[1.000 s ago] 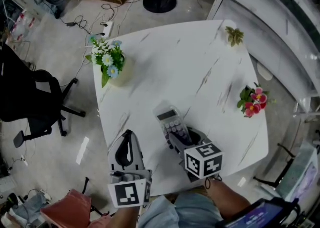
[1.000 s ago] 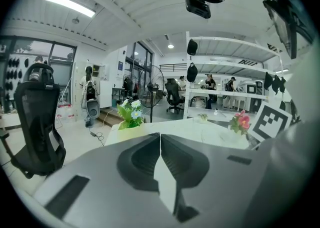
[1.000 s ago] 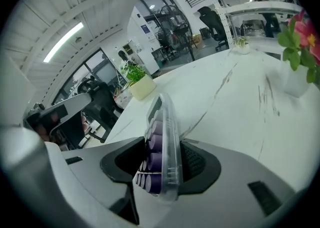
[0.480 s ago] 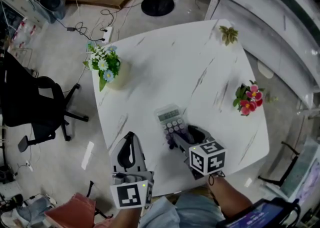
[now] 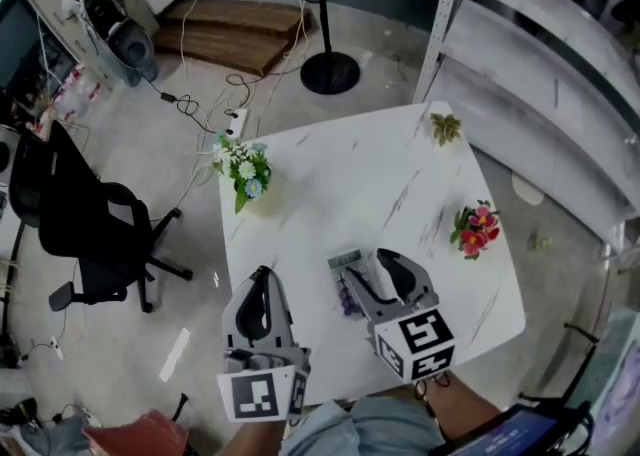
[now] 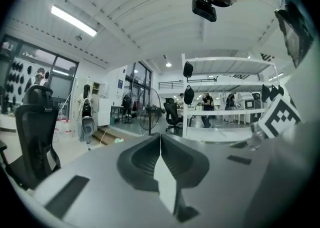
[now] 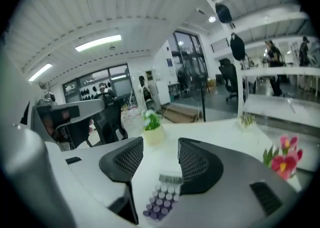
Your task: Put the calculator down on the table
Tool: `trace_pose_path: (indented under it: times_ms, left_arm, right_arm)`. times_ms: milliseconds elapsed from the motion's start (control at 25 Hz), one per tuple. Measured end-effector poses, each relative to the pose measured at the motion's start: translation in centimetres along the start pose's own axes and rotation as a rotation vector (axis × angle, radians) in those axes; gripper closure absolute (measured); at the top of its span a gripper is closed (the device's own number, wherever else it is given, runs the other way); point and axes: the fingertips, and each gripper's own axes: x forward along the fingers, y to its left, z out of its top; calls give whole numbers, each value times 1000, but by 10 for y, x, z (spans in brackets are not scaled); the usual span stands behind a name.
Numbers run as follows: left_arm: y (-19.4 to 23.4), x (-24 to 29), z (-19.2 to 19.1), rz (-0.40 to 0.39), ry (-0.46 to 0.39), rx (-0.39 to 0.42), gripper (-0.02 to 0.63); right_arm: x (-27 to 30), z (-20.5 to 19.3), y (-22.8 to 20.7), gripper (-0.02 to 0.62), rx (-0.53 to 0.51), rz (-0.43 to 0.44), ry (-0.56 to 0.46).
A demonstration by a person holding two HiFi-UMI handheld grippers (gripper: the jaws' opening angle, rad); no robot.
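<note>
Looking down from the head view, I am seeing both grippers hovering over the near edge of the white marble table [image 5: 340,184]. The left gripper [image 5: 260,274] is hanging by the near left corner, and its own view is showing its jaws pressed together along their whole length with nothing pinched between them. The right gripper [image 5: 385,262] is sitting just beside it towards the middle of the near edge; its jaws are standing spread and closing at this moment, and their pads are touching nothing. The calculator [image 5: 345,279] is lying flat on the table close to the near edge, just left of the right gripper in the head view. In the right gripper view I am seeing its purple keys and grey display framed in the gap between the jaws, below them, clear of both pads. Farther out, a pot of white and blue flowers [image 5: 245,176] is standing at the far left corner, a bunch of pink flowers [image 5: 475,229] is resting along the right edge, and a small green plant [image 5: 445,127] is sitting at the far right corner. Beyond the table, a black office chair [image 5: 95,234] is standing on the floor to the left, and a round black stand base [image 5: 330,72] is resting past the far edge.
</note>
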Motion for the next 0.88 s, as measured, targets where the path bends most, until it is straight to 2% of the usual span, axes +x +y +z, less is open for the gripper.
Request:
trace_pose_path:
  times_ms: [160,320,480,560,760,880]
  left_arm:
    - [6,-13,61,15,-103,0,597]
    - [7,-31,110,14,-192,13,597]
    - [3,-45,144,6,-275,47,597]
    - [2,-52,155,8,-302,56,596]
    - [1,-58,162,-2,-328,49,595]
    - [-2,-55,160,-12,-328,48,597]
  right_arm:
    - [-23,84,31,402,-114,8,-182]
    - [-45,131,59,426,-173,27,-283]
    - [-61,155,71,458,-234,4,-359]
    - [-69,164,74,496,-260,-20,-392]
    - [-85,174,73,575,-259,-62,-442]
    - [-86,173,70,577,-258,-63,-449]
